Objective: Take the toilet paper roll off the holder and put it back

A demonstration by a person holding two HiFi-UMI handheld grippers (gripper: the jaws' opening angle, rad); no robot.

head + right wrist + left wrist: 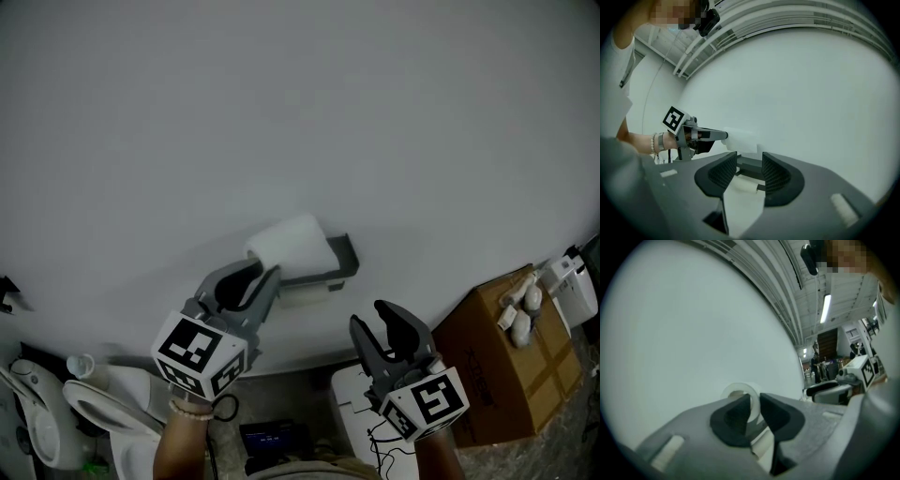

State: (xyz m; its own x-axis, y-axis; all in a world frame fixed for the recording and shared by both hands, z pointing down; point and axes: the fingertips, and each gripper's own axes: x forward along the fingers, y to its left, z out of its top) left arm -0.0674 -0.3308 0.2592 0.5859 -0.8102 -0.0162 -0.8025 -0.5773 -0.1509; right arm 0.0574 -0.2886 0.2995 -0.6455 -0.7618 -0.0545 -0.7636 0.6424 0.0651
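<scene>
White cylindrical toilet paper roll (291,242) pinched by left gripper (258,275), dark angular holder (343,257), right gripper (379,324) open.

The wall (281,112) is smooth, matt white. The roll (286,242) is soft, matt white paper. The holder (339,261) is dark grey with a dull finish; whether it is metal or plastic cannot be told. The left gripper (261,274) and right gripper (368,314) are matt grey plastic, and their darker pads (773,171) are finely ribbed. At four o'clock in the head view, the box (497,361) is dull brown cardboard. At eight o'clock, the toilet (103,408) is glossy white.
</scene>
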